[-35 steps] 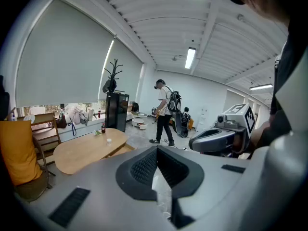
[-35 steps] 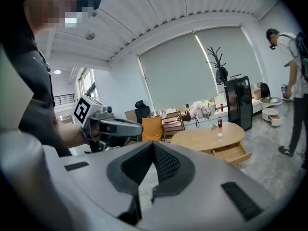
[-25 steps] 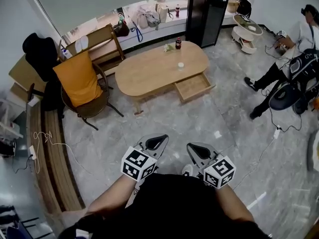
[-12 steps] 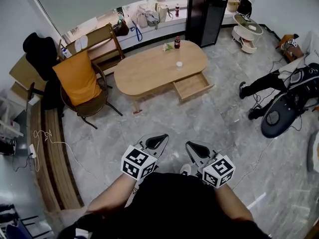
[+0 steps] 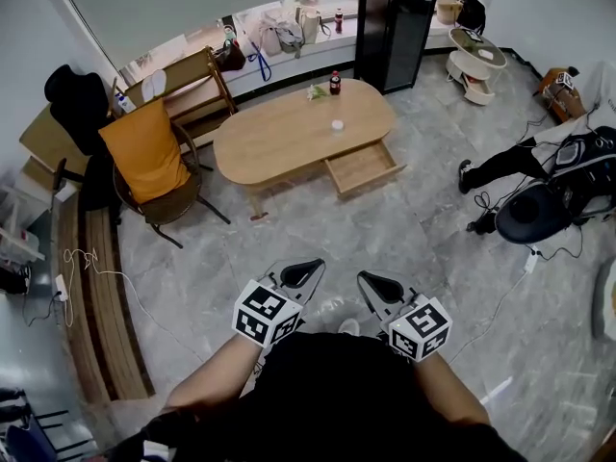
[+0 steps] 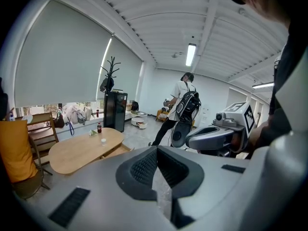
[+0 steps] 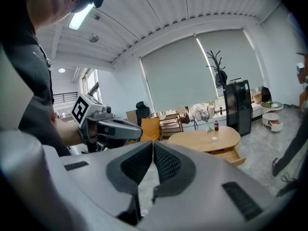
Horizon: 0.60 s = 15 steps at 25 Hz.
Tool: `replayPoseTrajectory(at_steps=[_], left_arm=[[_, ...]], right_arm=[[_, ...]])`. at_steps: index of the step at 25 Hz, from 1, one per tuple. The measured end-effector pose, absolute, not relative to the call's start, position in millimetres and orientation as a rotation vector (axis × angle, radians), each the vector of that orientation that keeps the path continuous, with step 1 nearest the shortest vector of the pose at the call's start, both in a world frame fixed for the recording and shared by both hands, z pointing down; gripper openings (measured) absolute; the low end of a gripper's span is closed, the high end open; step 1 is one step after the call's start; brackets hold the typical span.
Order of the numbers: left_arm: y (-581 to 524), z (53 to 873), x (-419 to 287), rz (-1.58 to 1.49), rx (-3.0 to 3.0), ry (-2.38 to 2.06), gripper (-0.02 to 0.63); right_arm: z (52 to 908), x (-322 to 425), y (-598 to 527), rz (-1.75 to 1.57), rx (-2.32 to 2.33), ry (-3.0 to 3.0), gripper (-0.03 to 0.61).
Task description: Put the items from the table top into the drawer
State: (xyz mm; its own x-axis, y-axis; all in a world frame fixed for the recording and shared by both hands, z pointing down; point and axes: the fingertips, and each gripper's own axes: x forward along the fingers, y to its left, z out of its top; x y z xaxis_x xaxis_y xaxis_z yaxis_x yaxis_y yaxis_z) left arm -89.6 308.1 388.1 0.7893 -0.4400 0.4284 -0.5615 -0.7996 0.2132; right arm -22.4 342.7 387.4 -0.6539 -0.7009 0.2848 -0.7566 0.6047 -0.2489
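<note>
An oval wooden table (image 5: 289, 133) stands far ahead across the room, with its drawer (image 5: 364, 166) pulled open on the near right side. On the top are a dark bottle with a red cap (image 5: 335, 83), a small white cup (image 5: 337, 125) and a small green and white item (image 5: 317, 91). My left gripper (image 5: 300, 275) and right gripper (image 5: 378, 285) are held side by side close to my body, both shut and empty, pointing toward the table. The table (image 7: 204, 139), bottle (image 7: 216, 125) and cup (image 7: 214, 138) also show small in the right gripper view.
A chair with an orange cushion (image 5: 146, 152) stands left of the table, and a wooden rack (image 5: 183, 85) is behind it. A black cabinet (image 5: 395, 27) is behind the table. At the right, a person's legs with dark gear (image 5: 553, 195) and cables lie on the grey floor. A round white side table (image 5: 478, 56) stands far right.
The table and room have slid slightly left and up in the head view while both grippers stayed shut side by side. The person at the right has shifted toward the frame's edge.
</note>
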Motion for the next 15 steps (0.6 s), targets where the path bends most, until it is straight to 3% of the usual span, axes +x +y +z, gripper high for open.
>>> replayPoseTrajectory(at_steps=[15], left_arm=[[298.5, 405.5, -36.5, 0.582, 2.592, -0.821, 0.002]], right_arm=[[405.3, 39.1, 321.3, 0.601, 1.186, -2.684, 0.005]])
